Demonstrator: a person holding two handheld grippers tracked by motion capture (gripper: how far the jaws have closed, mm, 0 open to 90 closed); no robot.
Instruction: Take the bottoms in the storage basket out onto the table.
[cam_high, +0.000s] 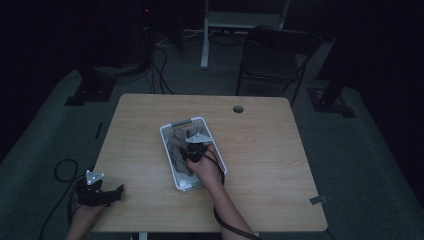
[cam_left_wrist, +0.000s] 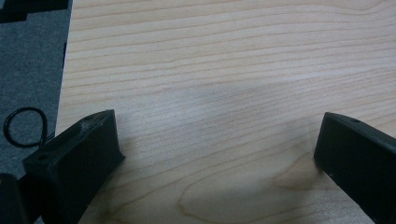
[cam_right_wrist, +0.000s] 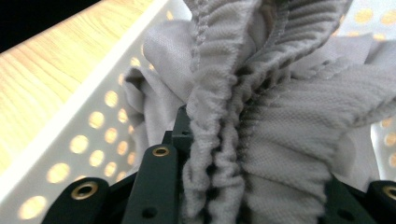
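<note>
Dim room, wooden counter (cam_high: 260, 150) in the middle, folding chair (cam_high: 275, 55) behind it. White perforated basket (cam_high: 170, 131) sits mid-counter holding grey cloth (cam_high: 176, 150). Right tool (cam_high: 192, 142) is down inside the basket and clenched on a bunched fold of that cloth (cam_right_wrist: 261, 140); fabric is pinched into ridges between the jaws, so it looks like a grab to pull it out. Left tool (cam_high: 107, 192) parked at the near left corner of the counter, jaws spread wide over bare wood with nothing between them, probably just kept out of the way. Hard to read: how many pieces of cloth are in the basket and what garment it is; the pads are buried under fabric, and the right hand covers the basket's near end
</note>
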